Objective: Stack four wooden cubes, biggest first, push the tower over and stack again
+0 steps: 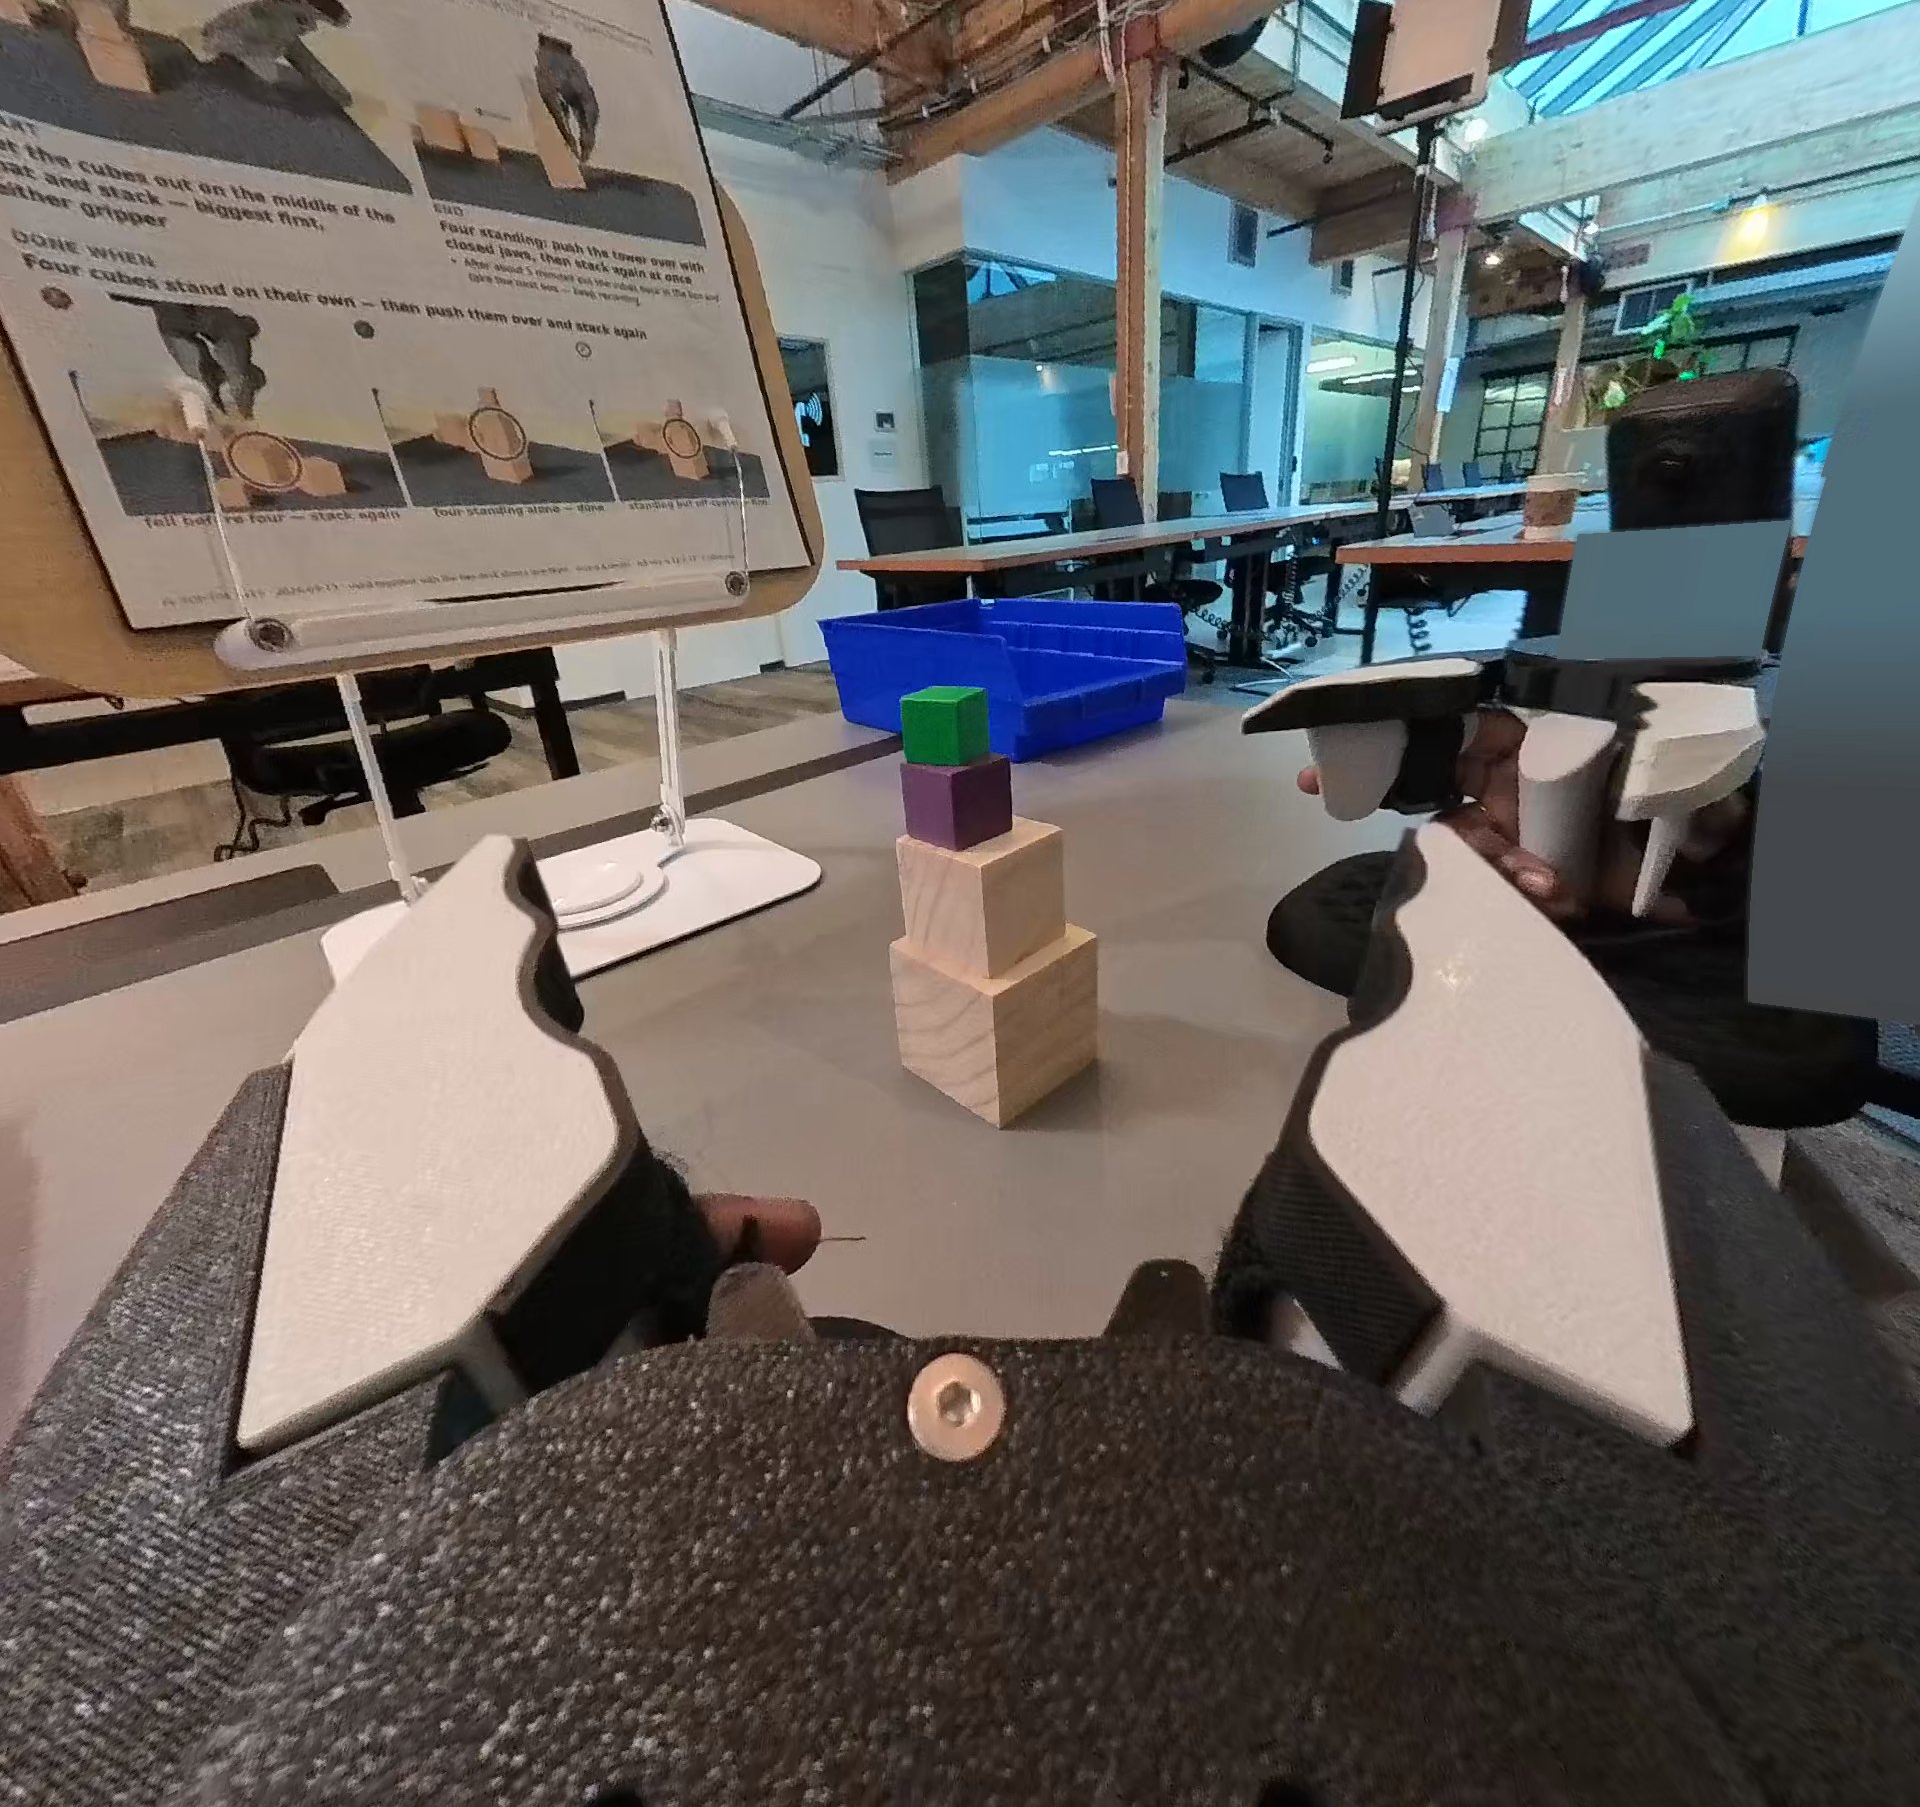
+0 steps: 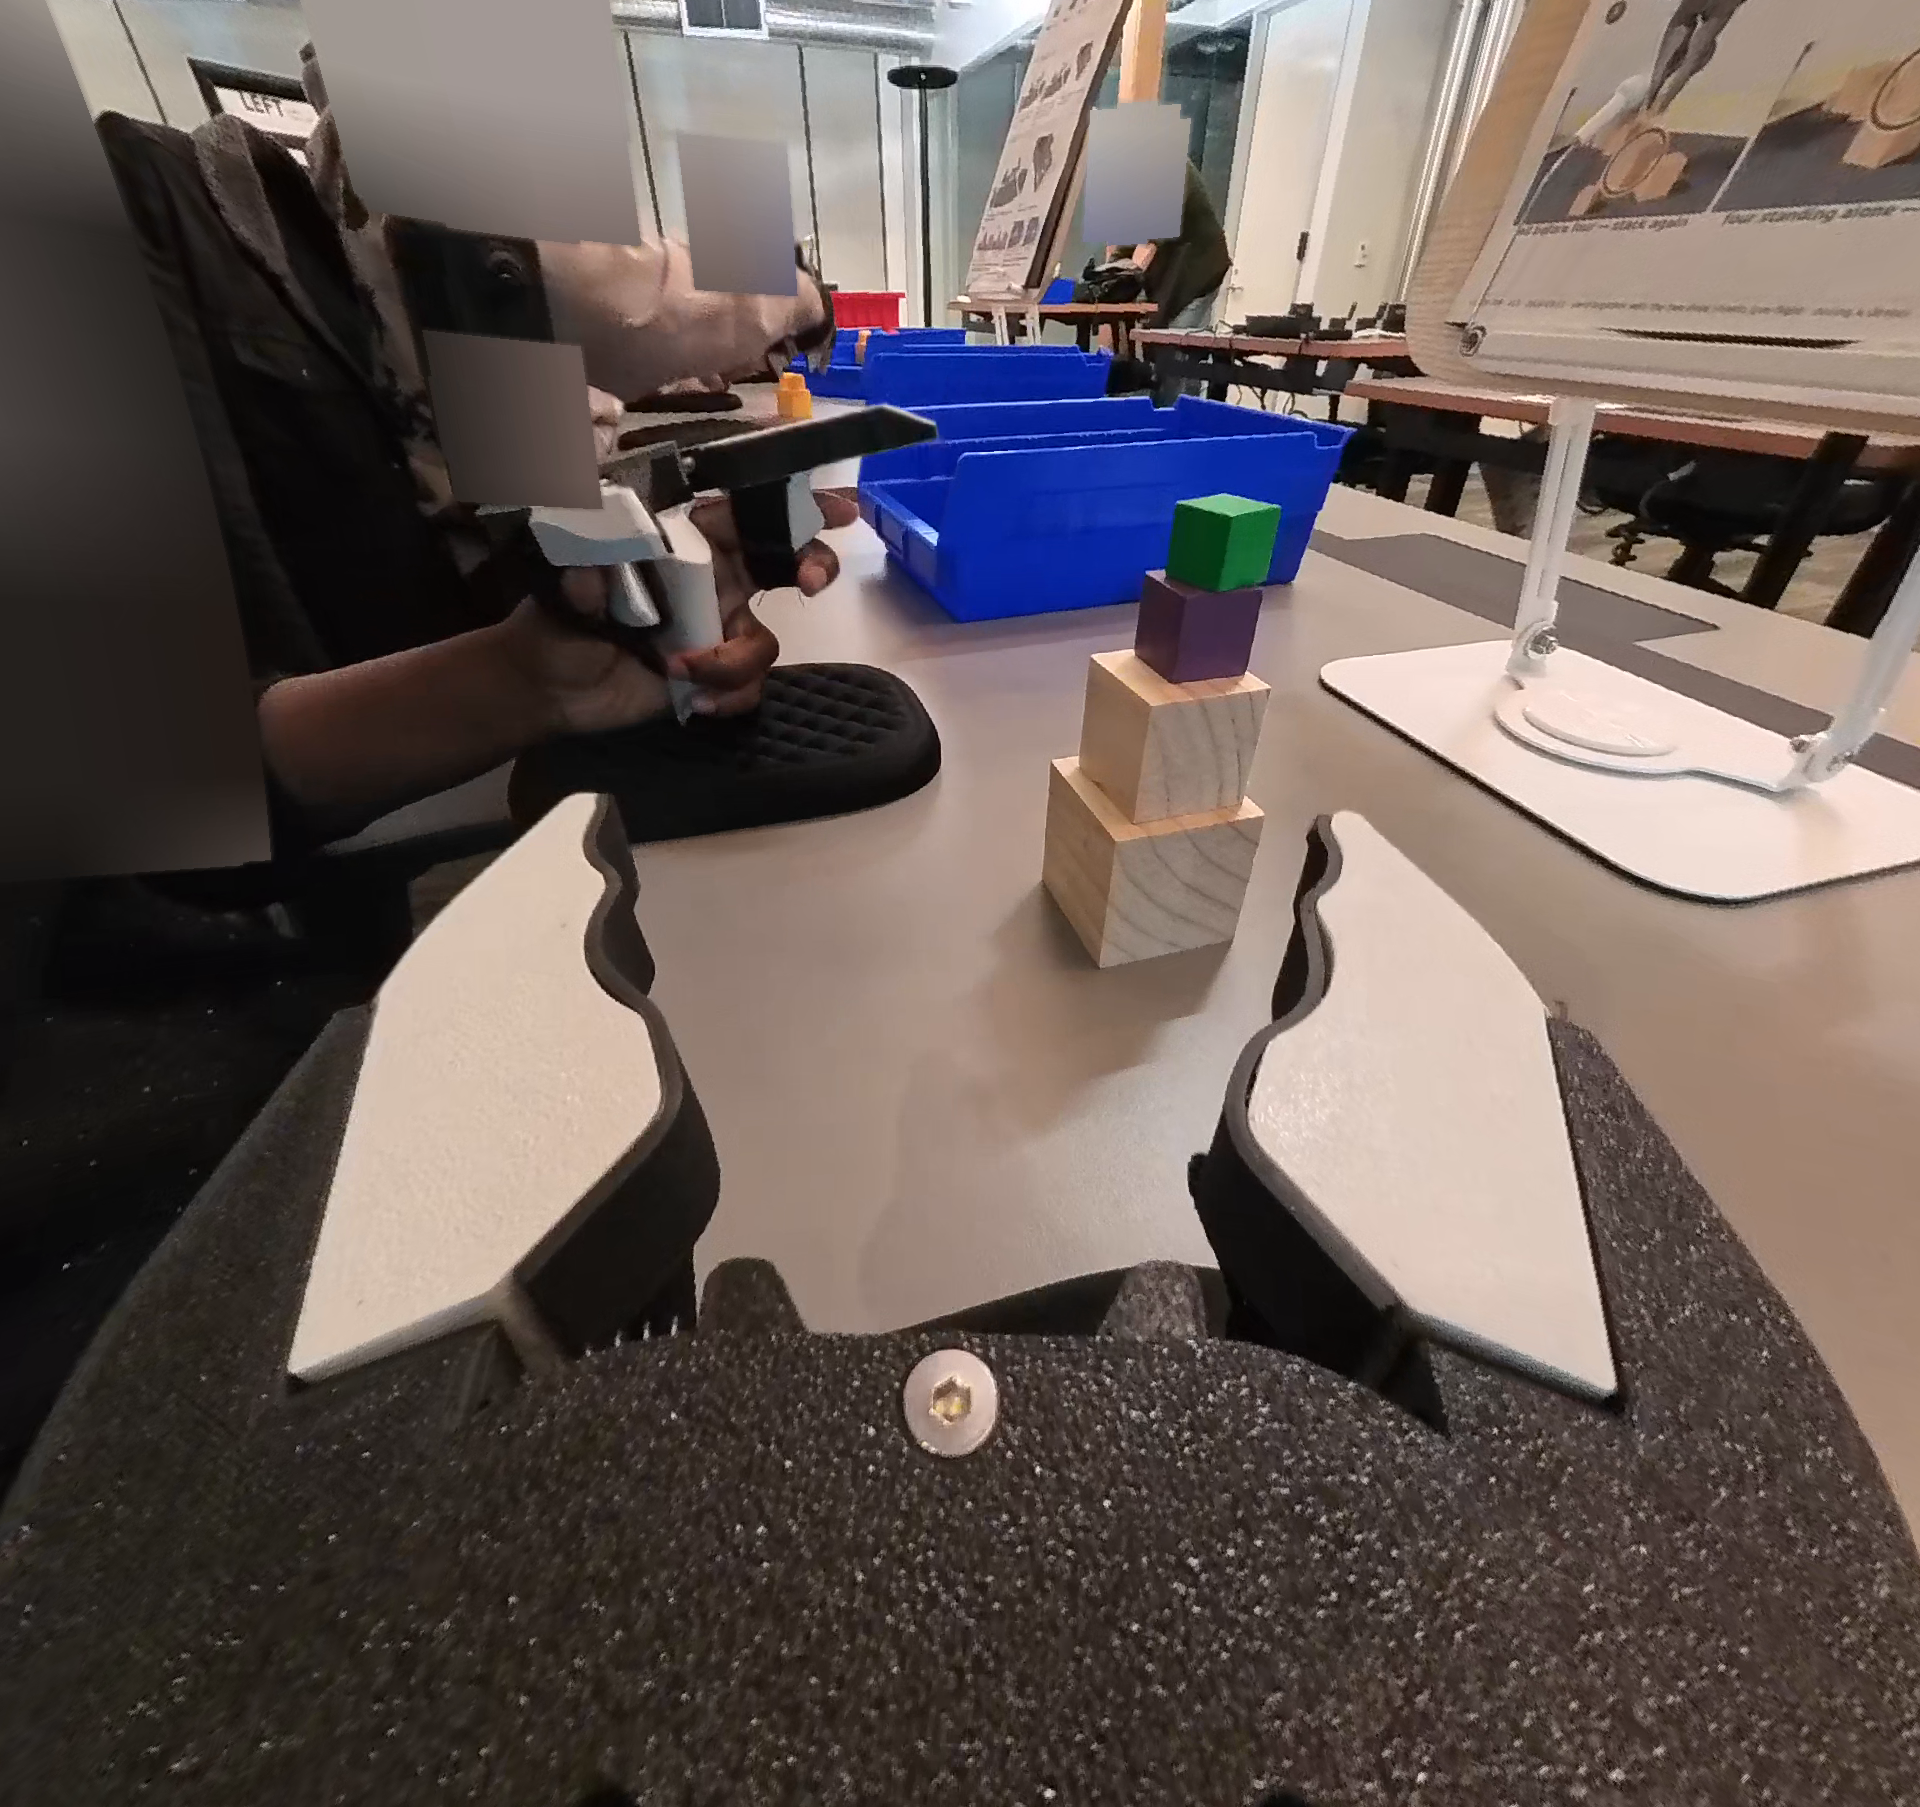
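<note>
At mid-frame, a four-cube tower (image 1: 992, 910) stands on the grey table (image 1: 1195, 853), beyond both tongs: left gripper (image 1: 961, 916) and right gripper (image 2: 961, 864) gape wide, gripping nothing, touching nothing.

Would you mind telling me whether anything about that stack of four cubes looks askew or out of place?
Slightly. The tower stands, but the cubes are not squared up: the upper wooden cube sits twisted on the bottom wooden cube, and the purple cube and green cube sit off-centre. Nothing is toppled or damaged.
</note>
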Motion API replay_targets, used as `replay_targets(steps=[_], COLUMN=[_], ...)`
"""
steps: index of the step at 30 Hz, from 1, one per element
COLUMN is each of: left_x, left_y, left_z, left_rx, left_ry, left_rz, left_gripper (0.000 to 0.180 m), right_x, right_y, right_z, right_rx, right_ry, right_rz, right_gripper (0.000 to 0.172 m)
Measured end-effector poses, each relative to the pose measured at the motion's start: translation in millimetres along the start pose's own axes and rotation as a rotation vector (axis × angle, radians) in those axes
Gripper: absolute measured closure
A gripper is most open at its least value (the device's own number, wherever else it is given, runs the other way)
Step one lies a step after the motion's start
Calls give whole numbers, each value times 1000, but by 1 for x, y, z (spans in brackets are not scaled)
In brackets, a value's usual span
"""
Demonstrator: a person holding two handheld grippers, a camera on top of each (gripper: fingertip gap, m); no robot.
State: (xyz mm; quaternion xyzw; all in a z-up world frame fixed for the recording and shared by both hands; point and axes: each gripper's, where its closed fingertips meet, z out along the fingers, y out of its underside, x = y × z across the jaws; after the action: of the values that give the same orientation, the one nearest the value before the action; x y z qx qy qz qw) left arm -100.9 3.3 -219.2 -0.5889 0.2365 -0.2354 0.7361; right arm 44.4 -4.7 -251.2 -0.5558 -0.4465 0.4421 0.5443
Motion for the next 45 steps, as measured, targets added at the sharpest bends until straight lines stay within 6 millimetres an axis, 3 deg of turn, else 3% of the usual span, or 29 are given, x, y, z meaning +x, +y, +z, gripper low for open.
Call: replay_targets(steps=[5, 9, 14, 17, 20, 27, 34, 45], left_x=[1, 4, 6, 4, 3, 1, 0, 0], left_y=[0, 3, 5, 5, 5, 5, 5, 4], left_z=[-3, -1, 0, 0, -1, -1, -1, -1], left_rx=[18, -2, -15, -9, -8, -6, -3, 1], left_ry=[-4, -3, -4, -7, -7, -7, -8, -7], left_rz=[11, 48, 63, 48, 35, 16, 2, -3], left_gripper=[37, 38, 41, 44, 45, 44, 44, 46], right_x=[8, 27, 51, 55, 62, 67, 65, 61], right_y=[3, 6, 13, 19, 27, 42, 44, 39], right_z=[5, 10, 10, 11, 18, 53, 78, 99], right_rx=[-65, -254, -464, -539, -598, -672, -648, -647], right_ry=[15, 81, 104, 38, 8, -45, -74, -106], right_rz=[60, -11, -54, 43, 116, 64, 70, 40], right_gripper=[59, 77, 123, 172, 172, 172, 172, 172])
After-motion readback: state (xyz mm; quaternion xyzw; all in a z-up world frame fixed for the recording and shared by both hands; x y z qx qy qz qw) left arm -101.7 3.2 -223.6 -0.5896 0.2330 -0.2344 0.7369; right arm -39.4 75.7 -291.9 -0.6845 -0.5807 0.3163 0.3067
